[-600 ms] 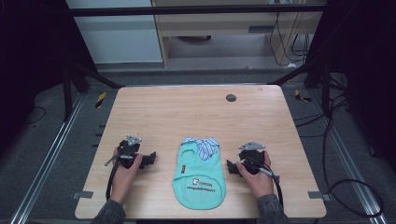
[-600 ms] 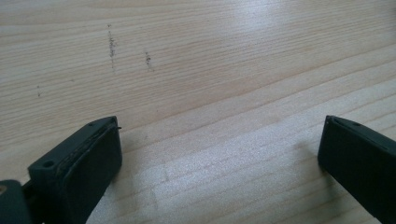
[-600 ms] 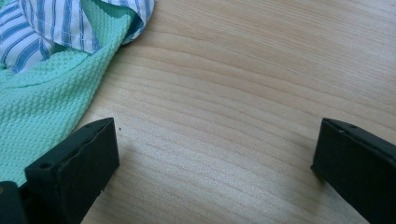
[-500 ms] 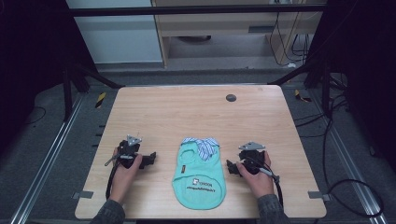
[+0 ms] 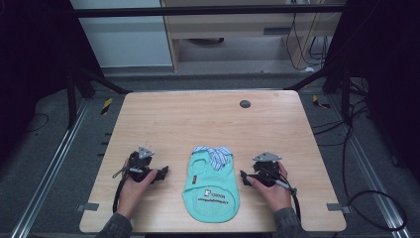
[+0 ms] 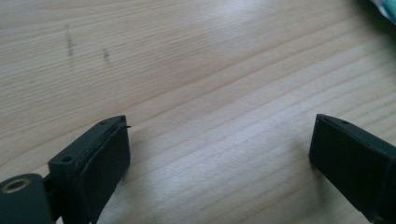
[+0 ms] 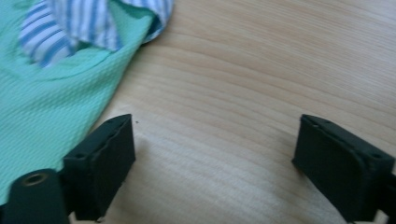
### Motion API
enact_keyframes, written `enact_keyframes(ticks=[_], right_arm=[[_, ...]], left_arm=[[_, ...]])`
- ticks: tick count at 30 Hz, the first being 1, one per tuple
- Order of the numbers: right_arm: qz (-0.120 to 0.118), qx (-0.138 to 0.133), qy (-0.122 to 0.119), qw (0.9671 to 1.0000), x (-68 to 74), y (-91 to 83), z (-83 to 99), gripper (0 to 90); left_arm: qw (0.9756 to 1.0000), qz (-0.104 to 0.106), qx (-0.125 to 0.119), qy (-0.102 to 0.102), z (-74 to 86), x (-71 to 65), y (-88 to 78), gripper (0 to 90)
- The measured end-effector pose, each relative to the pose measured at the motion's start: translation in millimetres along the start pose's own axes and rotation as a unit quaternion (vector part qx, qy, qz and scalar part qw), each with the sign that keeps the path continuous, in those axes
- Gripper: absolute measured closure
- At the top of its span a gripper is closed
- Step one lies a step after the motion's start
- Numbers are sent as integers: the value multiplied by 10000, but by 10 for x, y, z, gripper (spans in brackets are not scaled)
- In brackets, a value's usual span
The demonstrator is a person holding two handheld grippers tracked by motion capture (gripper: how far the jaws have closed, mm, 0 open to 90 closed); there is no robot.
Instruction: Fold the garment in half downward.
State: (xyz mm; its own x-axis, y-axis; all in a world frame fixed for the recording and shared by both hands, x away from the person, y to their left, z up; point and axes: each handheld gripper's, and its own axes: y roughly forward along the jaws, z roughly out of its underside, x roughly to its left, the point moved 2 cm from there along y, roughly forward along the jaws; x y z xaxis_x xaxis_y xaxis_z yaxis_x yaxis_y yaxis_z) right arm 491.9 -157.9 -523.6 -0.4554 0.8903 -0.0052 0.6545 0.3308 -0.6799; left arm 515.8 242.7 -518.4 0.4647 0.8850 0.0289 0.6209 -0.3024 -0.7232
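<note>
On a wooden table, the left gripper rests with jaws spread wide over bare wood. A mint-green garment lies between; its knit weave and striped collar show close up beside the right gripper, equally wide and empty.

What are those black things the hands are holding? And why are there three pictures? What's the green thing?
A person sits at a wooden table and holds a grabbing tool in each hand: the left tongs and the right tongs. The big picture comes from a camera high above. The other two come from little cameras riding on the tools, so you see each tool's two black jaws poking up from the bottom. Between the hands lies a small green shirt with a striped collar, flat on the table. Both tongs are wide open and hold nothing. The right tongs sit just beside the shirt's edge.
</note>
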Motion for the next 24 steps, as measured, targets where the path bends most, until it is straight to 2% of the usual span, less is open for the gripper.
enact_keyframes(ticks=[1, 3, 5, 6, 8, 11, 12, 13, 14, 16, 18, 19, 24], right_arm=[[0, 0, 0, 10000, 0, 0, 0, 139], [-114, 71, -85, 9999, 7, -31, -7, 210], [-309, 200, -257, 9990, -5, -63, -26, 274], [-486, 329, -342, 9977, -30, -82, -80, 307], [-499, 352, -376, 9974, -42, -86, -111, 320], [-611, 490, -535, 9955, -75, -84, -264, 385], [-666, 581, -607, 9942, -83, -68, -374, 439], [-666, 581, -607, 9942, -83, -68, -374, 439], [-743, 600, -687, 9931, -89, -28, -491, 469], [-777, 611, -683, 9928, -93, -11, -528, 480], [-855, 648, -701, 9918, -104, 59, -657, 545], [-855, 648, -701, 9918, -104, 59, -657, 545], [-955, 610, -785, 9904, -74, 170, -795, 635]], left_arm=[[10000, 24, -1, 23, -11, -16, -5, 49], [9999, 127, -73, 69, -59, -53, -15, 70], [9997, 194, -52, 142, -125, -67, -20, 83], [9994, 259, -34, 232, -206, -68, -15, 85], [9992, 314, -32, 258, -251, -68, -9, 101], [9982, 551, -17, 225, -406, -65, 26, 103], [9980, 601, -3, 197, -459, -64, 37, 110], [9977, 635, -9, 220, -512, -66, 48, 110], [9976, 616, 27, 318, -576, -72, 61, 127], [9969, 644, 73, 440, -677, -86, 99, 132], [9962, 707, 119, 501, -805, -104, 148, 157], [9962, 707, 119, 501, -805, -104, 148, 158], [9954, 744, 159, 589, -1042, -184, 291, 179]])
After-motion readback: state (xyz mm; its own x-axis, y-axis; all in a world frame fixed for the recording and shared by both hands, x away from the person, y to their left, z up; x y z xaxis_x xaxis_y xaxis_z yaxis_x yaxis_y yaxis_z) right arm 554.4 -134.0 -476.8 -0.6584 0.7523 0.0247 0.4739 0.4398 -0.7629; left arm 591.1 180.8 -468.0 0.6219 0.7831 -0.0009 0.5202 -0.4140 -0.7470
